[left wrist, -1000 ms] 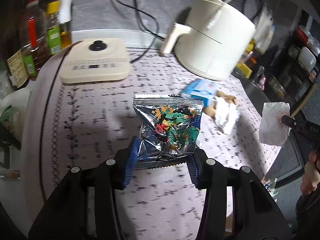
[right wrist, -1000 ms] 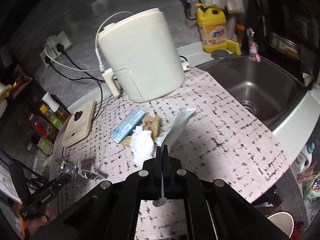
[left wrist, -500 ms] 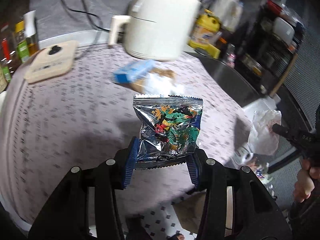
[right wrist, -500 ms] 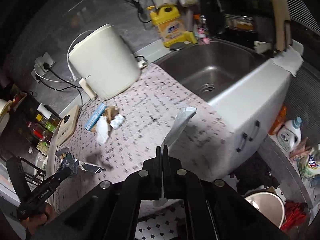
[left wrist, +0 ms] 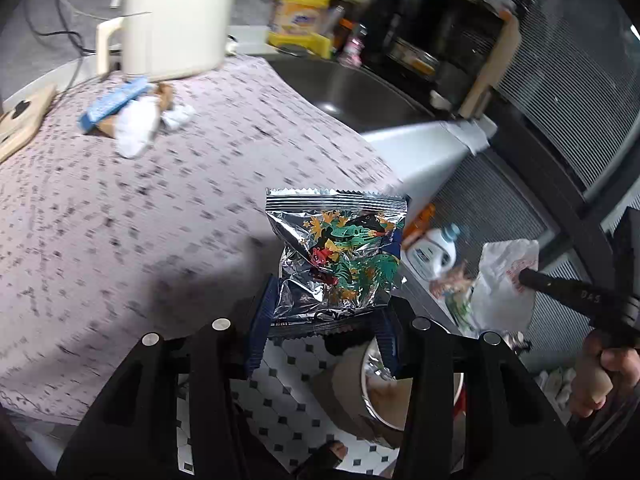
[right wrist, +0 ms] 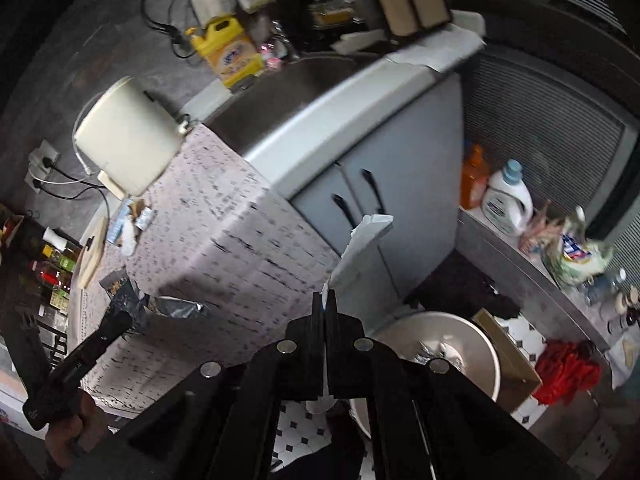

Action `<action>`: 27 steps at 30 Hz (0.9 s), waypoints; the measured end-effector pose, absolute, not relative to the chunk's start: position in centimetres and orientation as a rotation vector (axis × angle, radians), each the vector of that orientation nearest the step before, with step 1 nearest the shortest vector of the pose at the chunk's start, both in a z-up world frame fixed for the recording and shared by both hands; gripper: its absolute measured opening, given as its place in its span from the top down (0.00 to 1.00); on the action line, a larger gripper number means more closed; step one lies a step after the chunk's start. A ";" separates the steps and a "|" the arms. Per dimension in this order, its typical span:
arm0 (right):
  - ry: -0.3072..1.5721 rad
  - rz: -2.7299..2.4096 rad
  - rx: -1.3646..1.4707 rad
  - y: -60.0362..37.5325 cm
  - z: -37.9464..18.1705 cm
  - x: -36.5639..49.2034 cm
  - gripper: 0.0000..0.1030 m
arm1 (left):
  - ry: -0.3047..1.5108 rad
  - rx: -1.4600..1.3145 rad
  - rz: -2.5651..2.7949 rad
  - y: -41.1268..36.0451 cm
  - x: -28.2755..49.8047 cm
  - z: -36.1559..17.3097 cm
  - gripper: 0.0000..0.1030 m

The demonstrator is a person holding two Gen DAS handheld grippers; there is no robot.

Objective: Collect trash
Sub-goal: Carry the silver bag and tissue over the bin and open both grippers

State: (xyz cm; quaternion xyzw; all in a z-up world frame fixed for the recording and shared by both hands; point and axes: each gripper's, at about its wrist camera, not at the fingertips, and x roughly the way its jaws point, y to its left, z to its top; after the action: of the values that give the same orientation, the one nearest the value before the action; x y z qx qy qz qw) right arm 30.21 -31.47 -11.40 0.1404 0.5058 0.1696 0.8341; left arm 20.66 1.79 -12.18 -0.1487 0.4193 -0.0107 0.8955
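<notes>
- Counter (left wrist: 120, 200), nine o'clock in the left wrist view: a blue box (left wrist: 114, 102) and crumpled tissues (left wrist: 136, 128) lie beside the cream appliance (left wrist: 176, 20).
- Left gripper (left wrist: 324, 330), six o'clock: its blue pads pinch the foil snack bag (left wrist: 338, 262) by its lower edge, at the counter's edge, above the floor.
- Bin (right wrist: 448, 344), five o'clock in the right wrist view, stands on the tiled floor.
- Right gripper (right wrist: 325, 304): jaws pressed together on a white wrapper (right wrist: 362, 248) rising toward twelve o'clock.
</notes>
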 end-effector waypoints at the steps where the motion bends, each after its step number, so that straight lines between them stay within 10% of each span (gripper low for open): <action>1: 1.085 0.352 0.300 -32.2 -11.9 30.0 0.98 | 0.876 -0.303 -0.031 1.0 20.7 -12.4 0.56; 13: 1.300 0.272 0.323 -39.1 -20.3 26.4 0.91 | 0.965 -0.260 -0.123 -7.1 20.1 -15.7 0.56; 16: 1.321 0.249 0.349 -40.0 -21.8 25.7 0.54 | 0.978 -0.247 -0.130 -8.5 19.7 -16.0 0.56; 27: 1.254 0.194 0.368 -44.7 -19.7 24.0 0.53 | 1.025 -0.220 -0.205 -13.3 19.8 -17.4 0.56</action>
State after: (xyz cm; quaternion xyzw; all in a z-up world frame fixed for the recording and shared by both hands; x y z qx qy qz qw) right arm 23.98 -44.66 -19.68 0.1710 0.5824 0.0900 0.7896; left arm 19.79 -13.28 -17.40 -0.1050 0.4885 -0.0976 0.8607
